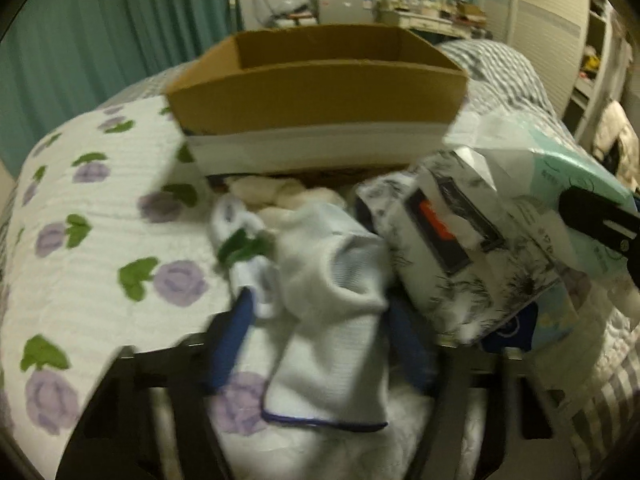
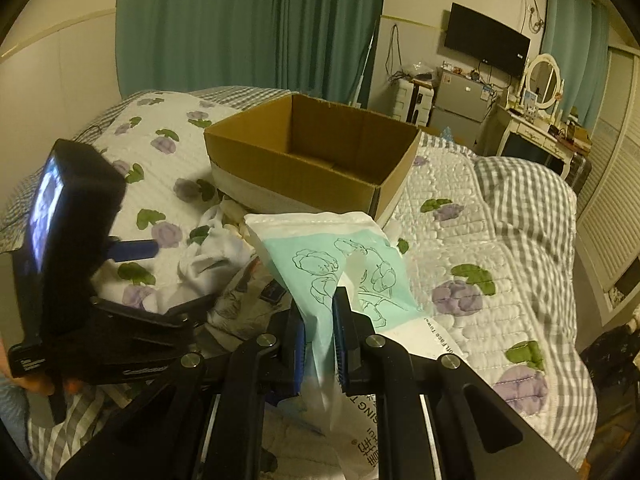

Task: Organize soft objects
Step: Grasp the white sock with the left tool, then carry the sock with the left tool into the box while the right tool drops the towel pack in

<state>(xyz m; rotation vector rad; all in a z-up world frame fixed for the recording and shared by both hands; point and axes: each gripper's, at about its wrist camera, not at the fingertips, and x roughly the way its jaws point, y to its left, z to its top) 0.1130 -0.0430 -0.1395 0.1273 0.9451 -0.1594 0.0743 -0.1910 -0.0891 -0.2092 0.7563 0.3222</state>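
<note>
Flowered quilt (image 1: 100, 208) on the left, cardboard box (image 1: 316, 92) standing open on it, straight ahead of both cameras.

Left gripper (image 1: 320, 344): blue fingers (image 1: 230, 344) closed in on a white sock (image 1: 332, 320). The sock's long axis runs along the fingers, cuff toward the camera, toe end pointing at the box. The frame is blurred, so how firm the pinch is cannot be told, but the sock sits between both pads and appears held. More socks (image 1: 256, 196) lie heaped just in front of the box's near wall.

Just beside the sock on its right, a patterned tissue pack (image 1: 472, 248).

Right gripper (image 2: 319, 340): clenched on the thin edge of a mint-green face-towel pack (image 2: 340, 264), which stands up from the jaws and leans forward, its top end nearly at the box's near wall.

Judgement: the box lies directly beyond both loads. The right hand's pack is nearer the rim; the left's sock must clear the sock heap first.
</note>
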